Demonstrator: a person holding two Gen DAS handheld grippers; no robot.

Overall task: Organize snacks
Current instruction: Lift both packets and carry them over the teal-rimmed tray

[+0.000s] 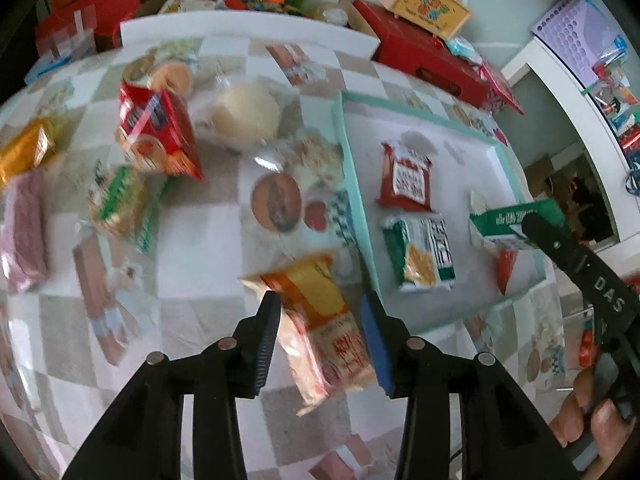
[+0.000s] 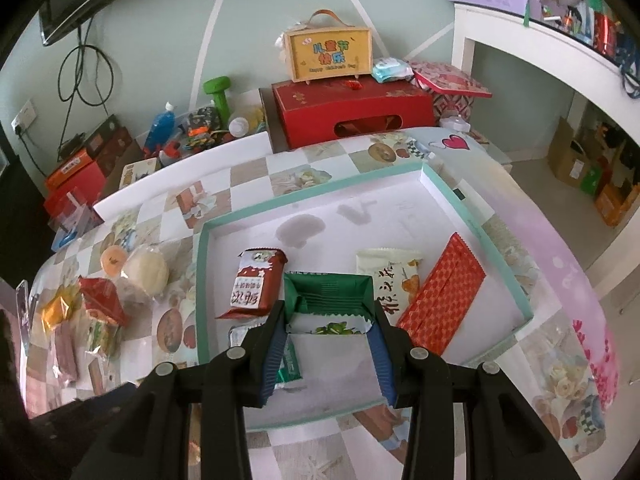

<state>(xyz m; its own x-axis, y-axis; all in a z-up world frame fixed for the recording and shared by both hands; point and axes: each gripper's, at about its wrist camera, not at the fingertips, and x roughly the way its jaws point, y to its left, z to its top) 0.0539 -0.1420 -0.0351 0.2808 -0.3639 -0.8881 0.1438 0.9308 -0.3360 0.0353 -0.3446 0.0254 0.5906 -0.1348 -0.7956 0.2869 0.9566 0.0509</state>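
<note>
We read "DAS" in white letters on black arm of right gripper (image 1: 538,226), right of our left fingers. Yellow box with handle (image 2: 329,54), far past our right fingers: "儿童节快乐", small "Happy Children's Day" under it. Red snack packet (image 2: 254,285), just left of right fingers: Chinese words, too blurry. Cream packet (image 2: 394,280), just right: brush writing, unclear.

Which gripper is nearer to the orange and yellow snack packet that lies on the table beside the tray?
Left. The left gripper straddles the orange and yellow packet. The right gripper is over the tray, holding a green packet.
</note>
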